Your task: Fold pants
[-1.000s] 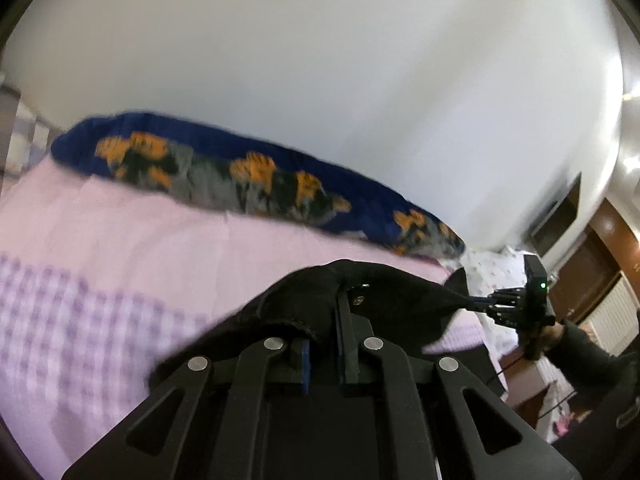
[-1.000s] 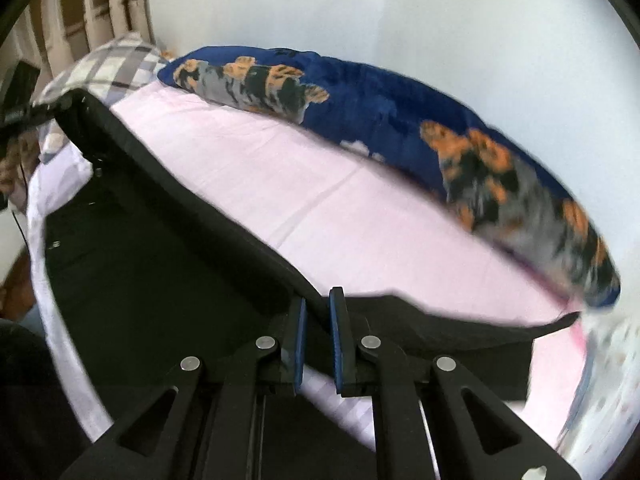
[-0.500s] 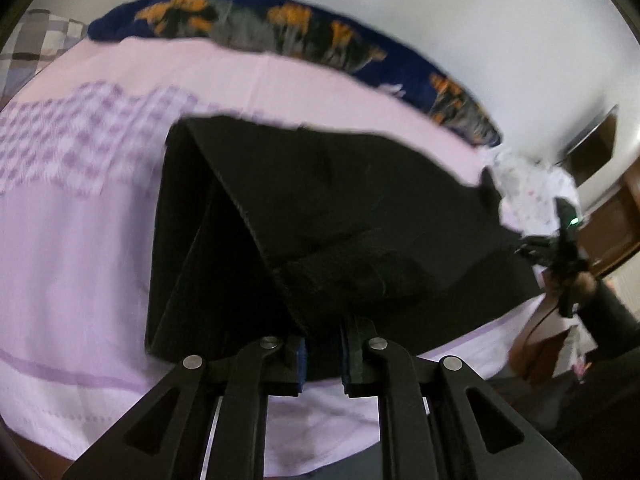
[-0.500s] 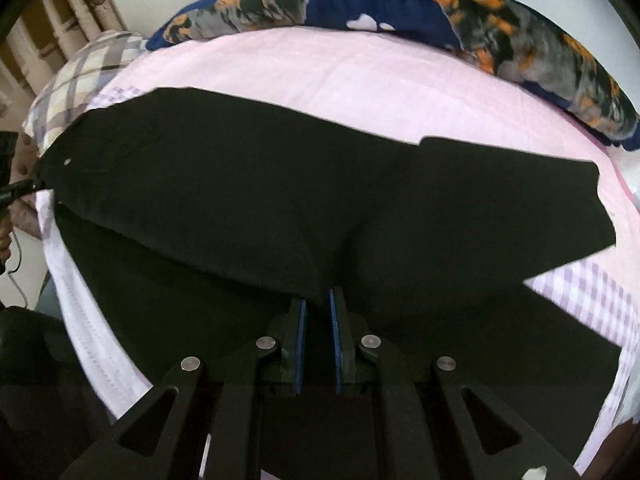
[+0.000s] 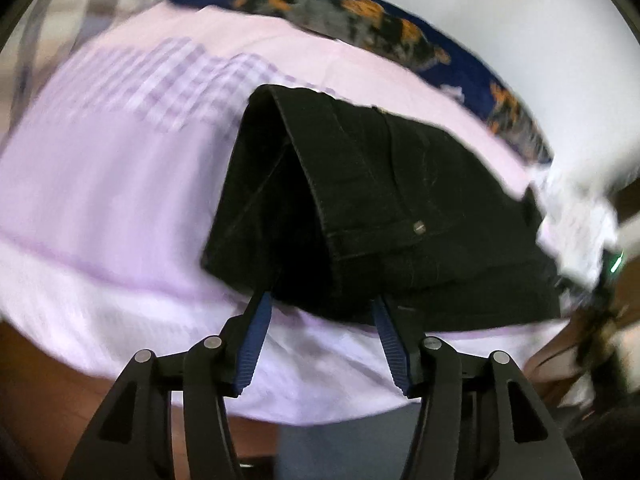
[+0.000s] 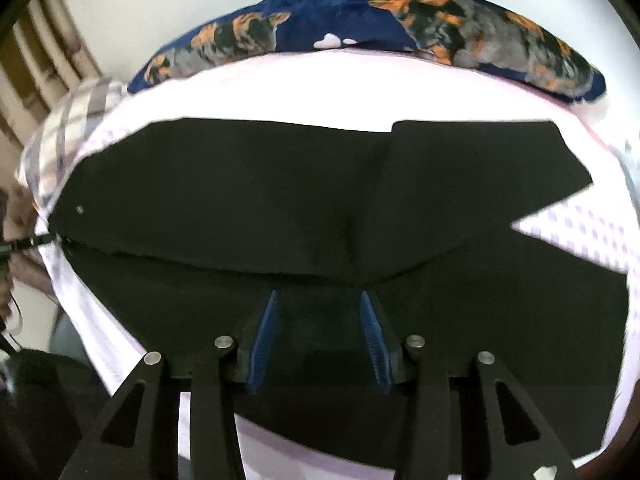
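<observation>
Black pants lie folded over on the lilac bed sheet; the waistband and its button face the left wrist view. My left gripper hovers at the pants' near edge. Its jaws are opening, and the blue pads stand apart without pressing the cloth. In the right wrist view the pants spread wide across the bed, the upper layer laid over the lower. My right gripper is over the near layer, its jaws opening too, with the pads clear of the fabric.
A long navy cushion with a dog print lies along the white wall behind the bed. A plaid pillow and pale slats are at the left. The bed's near edge drops off just under the left gripper.
Both grippers came down onto the bed with the pants' edge held, laying the top layer over the lower one. Both then opened and let the fabric go.
</observation>
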The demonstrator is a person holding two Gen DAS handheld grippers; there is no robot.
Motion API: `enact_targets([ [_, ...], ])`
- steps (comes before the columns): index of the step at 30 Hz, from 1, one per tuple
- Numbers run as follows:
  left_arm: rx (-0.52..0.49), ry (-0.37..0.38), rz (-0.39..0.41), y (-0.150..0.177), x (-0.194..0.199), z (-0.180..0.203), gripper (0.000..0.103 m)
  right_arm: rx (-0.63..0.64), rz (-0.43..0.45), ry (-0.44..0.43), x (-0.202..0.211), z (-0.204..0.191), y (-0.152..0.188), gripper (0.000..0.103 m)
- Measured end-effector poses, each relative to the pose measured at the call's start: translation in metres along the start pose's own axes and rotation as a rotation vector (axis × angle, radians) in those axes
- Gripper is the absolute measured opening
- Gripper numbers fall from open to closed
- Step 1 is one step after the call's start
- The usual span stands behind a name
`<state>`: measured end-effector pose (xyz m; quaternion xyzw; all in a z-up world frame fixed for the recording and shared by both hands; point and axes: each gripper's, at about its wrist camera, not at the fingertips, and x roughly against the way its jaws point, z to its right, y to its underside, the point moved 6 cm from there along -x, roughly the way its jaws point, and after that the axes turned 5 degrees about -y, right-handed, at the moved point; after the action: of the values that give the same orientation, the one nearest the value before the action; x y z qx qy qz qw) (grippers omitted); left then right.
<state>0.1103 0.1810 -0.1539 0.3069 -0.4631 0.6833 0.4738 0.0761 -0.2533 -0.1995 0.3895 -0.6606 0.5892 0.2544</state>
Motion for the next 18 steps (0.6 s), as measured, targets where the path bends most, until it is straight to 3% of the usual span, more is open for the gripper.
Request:
enact_targets([
  [5, 0.180, 0.201, -0.005, 0.013, -0.004, 0.014, 0.055, -0.121, 0.029, -0.076, 0.000, 0.001, 0.009, 0.041],
  [9, 0.283, 0.296, 0.001, 0.007, -0.024, 0.021, 0.055, -0.169, 0.043, -0.103, -0.004, -0.002, 0.011, 0.041],
  [13, 0.386, 0.302, 0.021, -0.005, -0.037, 0.017, 0.054, -0.202, 0.051, -0.129, -0.006, -0.003, 0.014, 0.041],
  [15, 0.376, 0.276, 0.055, -0.008, -0.036, 0.018, 0.040, -0.240, 0.062, -0.151, -0.007, 0.000, 0.015, 0.042],
  [16, 0.359, 0.242, 0.084, -0.010, -0.033, 0.018, 0.029, -0.268, 0.067, -0.164, -0.008, 0.003, 0.016, 0.042],
  [18, 0.347, 0.213, 0.097, -0.012, -0.031, 0.018, 0.021, -0.331, 0.077, -0.187, -0.012, 0.010, 0.017, 0.042],
])
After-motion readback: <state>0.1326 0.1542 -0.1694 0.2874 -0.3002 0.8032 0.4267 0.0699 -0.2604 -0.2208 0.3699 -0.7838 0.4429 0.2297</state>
